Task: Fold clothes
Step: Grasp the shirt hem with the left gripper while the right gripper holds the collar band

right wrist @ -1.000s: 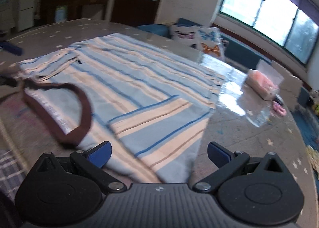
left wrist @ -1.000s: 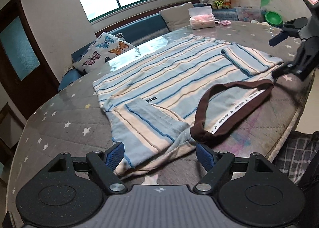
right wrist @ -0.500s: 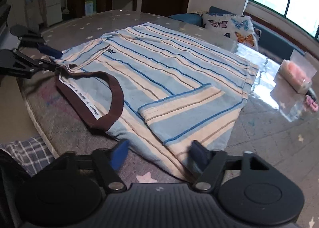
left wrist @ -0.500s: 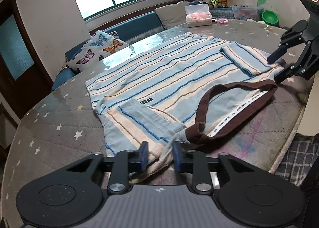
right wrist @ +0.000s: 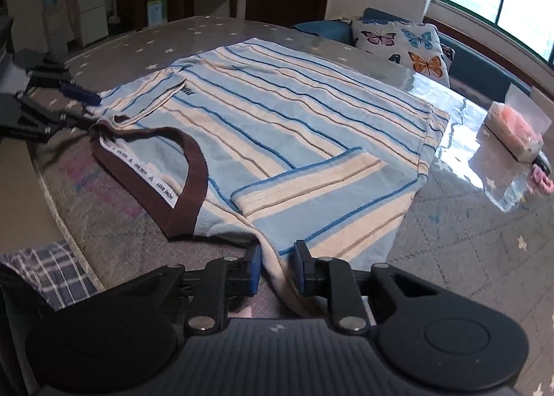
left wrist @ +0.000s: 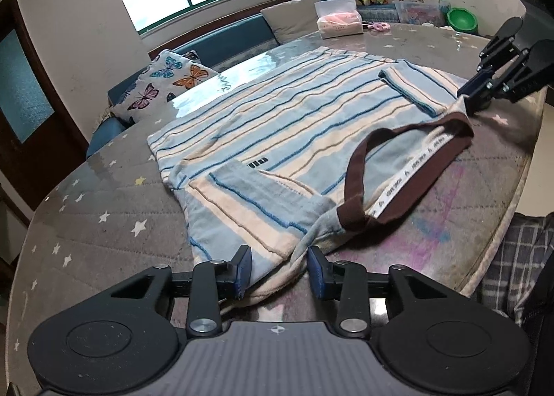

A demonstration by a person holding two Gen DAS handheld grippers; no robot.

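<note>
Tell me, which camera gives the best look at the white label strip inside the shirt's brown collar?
The right wrist view: the white label strip lies near the lens, its lettering legible. In the left wrist view the strip shows along the brown collar, farther off, its lettering too small to read.

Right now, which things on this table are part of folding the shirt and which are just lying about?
In the job: striped shirt; left gripper and right gripper, each at a shoulder edge of the shirt.

Lying about: tissue box, pink hair ties, green bowl, butterfly cushion.
</note>
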